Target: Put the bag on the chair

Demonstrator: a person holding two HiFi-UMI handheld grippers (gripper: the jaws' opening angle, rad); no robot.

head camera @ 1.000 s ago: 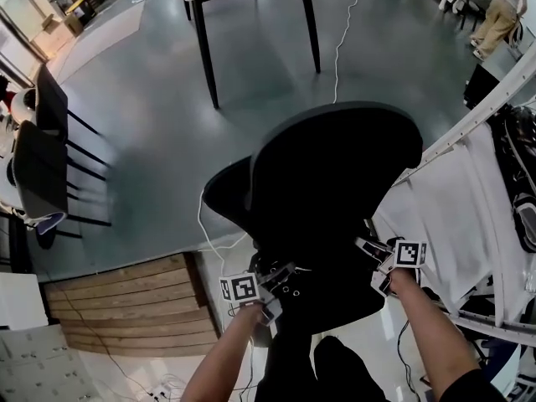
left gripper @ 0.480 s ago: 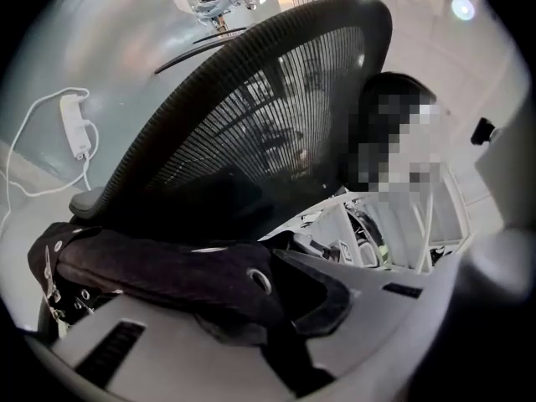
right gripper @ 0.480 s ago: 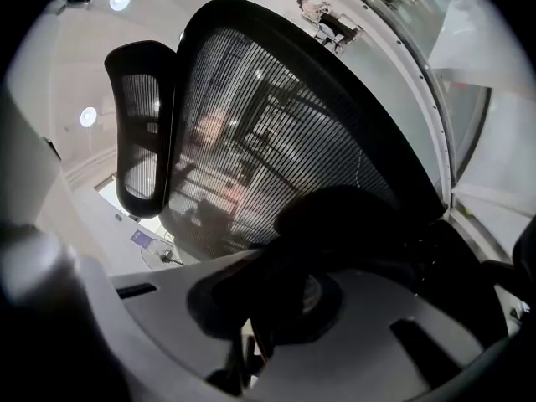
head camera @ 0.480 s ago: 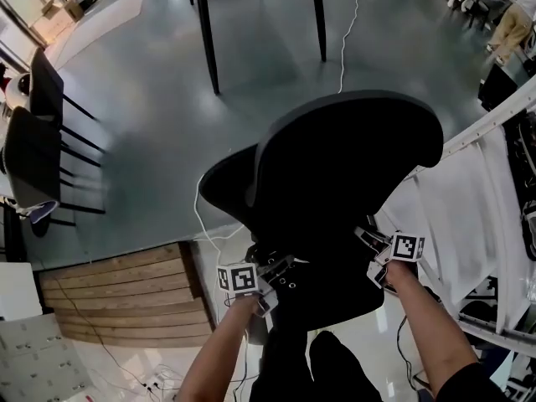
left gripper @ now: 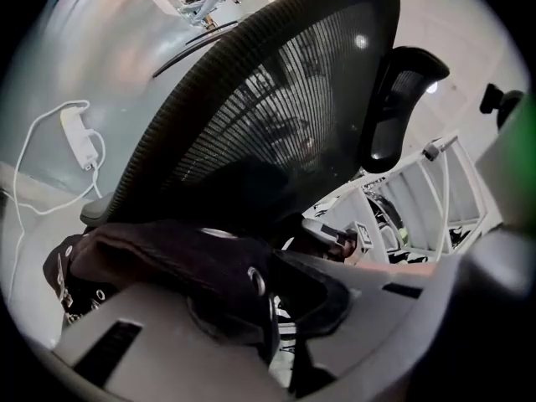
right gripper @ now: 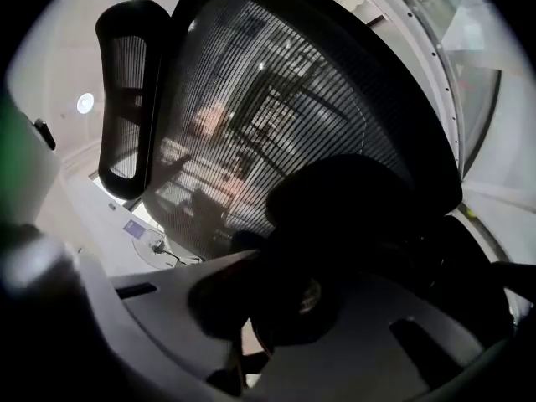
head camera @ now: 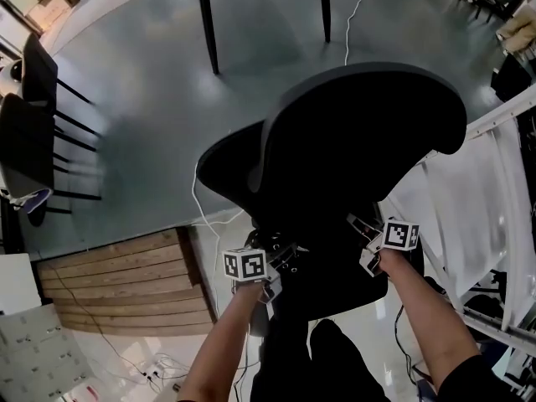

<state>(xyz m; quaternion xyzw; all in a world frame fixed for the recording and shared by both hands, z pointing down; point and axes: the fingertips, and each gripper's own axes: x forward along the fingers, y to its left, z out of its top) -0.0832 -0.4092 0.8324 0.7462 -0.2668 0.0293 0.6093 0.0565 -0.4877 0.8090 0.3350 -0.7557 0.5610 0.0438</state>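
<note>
Holding black bag (head camera: 328,276) by both ends, clamped tight in jaws of left gripper (head camera: 276,270) and of right gripper (head camera: 366,239). Hanging low, just before mesh back of black chair (head camera: 368,124), above seat; cannot tell whether resting there. Beyond, grey floor (head camera: 142,99) with white power adapter (left gripper: 84,138).

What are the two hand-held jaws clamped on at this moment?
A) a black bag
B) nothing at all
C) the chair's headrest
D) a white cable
A: the left gripper and the right gripper each have their jaws shut on the black bag, close to the mesh chair.
</note>
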